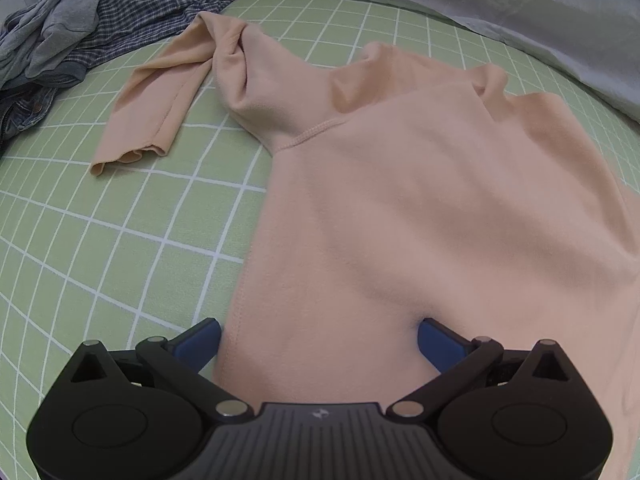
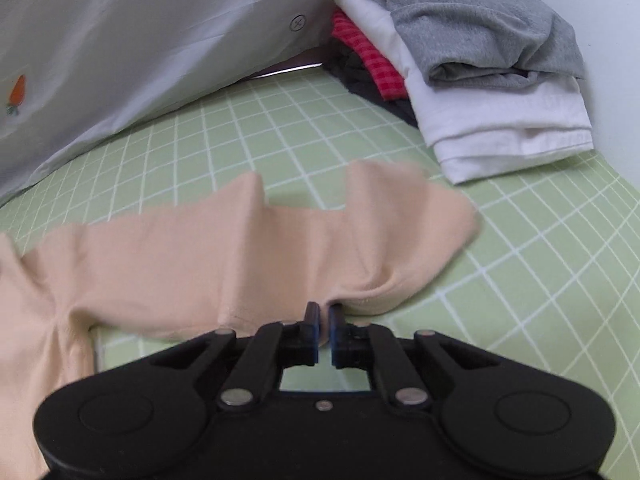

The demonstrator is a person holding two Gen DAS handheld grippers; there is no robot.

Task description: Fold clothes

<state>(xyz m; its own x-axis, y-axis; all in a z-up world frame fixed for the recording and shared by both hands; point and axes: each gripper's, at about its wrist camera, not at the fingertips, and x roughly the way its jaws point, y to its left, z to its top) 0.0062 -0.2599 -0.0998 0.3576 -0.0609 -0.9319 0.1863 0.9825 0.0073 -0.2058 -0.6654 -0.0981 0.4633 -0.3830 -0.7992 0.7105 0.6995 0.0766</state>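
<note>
A bed with a green, white-gridded sheet (image 1: 120,216) carries a peach long-sleeved top (image 1: 420,220) spread flat, a rumpled heap of grey and checked clothes (image 1: 80,28) in its far left corner, a folded stack (image 2: 472,80) at the right and a pale quilt (image 2: 140,60) along the back. The left tool (image 1: 320,340) tilts steeply down with its blue fingers (image 1: 200,340) wide apart, the top's lower edge bunched between them. The right tool (image 2: 325,320), angled down, is clenched on the edge of the top's sleeve (image 2: 380,240).
</note>
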